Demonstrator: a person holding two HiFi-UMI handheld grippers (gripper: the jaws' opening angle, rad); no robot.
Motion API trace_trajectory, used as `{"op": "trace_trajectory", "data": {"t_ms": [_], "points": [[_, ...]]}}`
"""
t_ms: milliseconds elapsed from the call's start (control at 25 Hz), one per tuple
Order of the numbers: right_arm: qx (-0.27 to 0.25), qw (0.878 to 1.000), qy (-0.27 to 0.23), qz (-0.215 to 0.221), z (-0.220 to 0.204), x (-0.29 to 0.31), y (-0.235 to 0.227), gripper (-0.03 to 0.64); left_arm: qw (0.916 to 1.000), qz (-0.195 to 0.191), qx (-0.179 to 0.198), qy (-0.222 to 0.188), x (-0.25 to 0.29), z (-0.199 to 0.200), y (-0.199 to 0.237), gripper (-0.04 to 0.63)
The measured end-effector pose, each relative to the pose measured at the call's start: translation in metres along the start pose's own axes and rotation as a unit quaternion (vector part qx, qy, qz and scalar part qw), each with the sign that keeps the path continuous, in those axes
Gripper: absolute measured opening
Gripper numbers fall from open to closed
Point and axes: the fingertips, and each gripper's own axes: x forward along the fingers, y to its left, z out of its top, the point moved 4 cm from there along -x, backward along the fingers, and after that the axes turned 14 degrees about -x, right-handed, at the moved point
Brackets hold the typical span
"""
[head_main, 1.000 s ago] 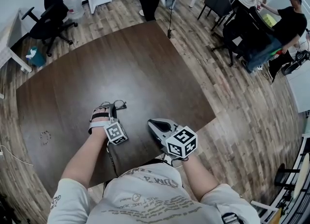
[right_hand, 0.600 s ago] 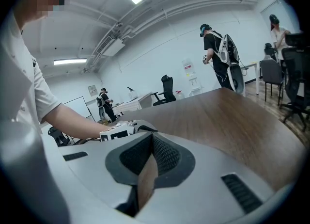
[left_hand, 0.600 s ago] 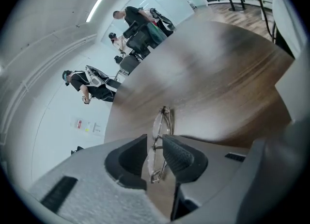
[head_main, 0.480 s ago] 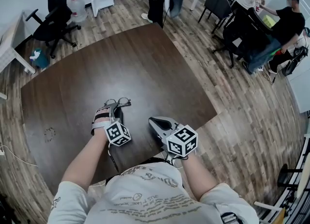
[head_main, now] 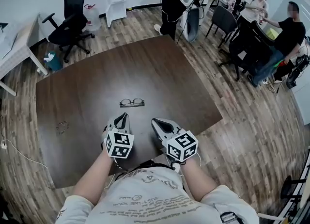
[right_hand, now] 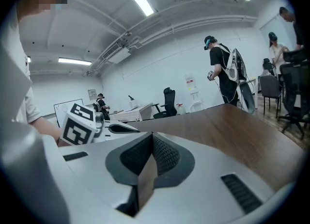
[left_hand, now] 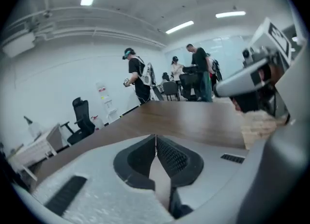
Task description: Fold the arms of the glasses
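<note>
While both units hover over the near part of the surface (head_main: pixel 72 97), the fingers of the left gripper (head_main: pixel 124 116) have just been closing and now meet, empty. The right gripper (head_main: pixel 156 121) has its fingers closed, also empty. Just beyond, the glasses (head_main: pixel 131 103) lie on the surface, touched by neither.

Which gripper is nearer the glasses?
The left gripper: its tips point at the glasses from just short of them, while the right gripper sits further to the side. The left's jaws have just been closing, with nothing between them.
</note>
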Motion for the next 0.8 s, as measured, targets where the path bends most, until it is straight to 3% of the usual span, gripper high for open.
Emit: {"op": "trace_trajectory", "data": {"t_ms": [160,320,440,560,800], "points": [[-0.016,1.000,-0.014,-0.022,0.017,0.006,0.021,0.014,0.9915,0.001,-0.121,-0.047,-0.055,0.022,0.025,0.018],[-0.022,0.998,-0.035,-0.055,0.040,0.014,0.045,0.014,0.9779,0.019,-0.184,-0.097,-0.116,0.040,0.055,0.018],[-0.028,0.997,-0.051,-0.052,0.052,0.020,0.069,0.012,0.9749,0.037,-0.187,-0.114,-0.148,0.038,0.070,0.018],[-0.032,0.996,-0.061,-0.052,0.060,0.022,0.092,0.012,0.9778,0.051,-0.167,-0.116,-0.167,0.025,0.076,0.018],[-0.025,0.995,-0.072,-0.070,0.057,0.002,0.111,0.012,0.9792,0.051,-0.154,-0.122,-0.190,0.010,0.061,0.018]]}}
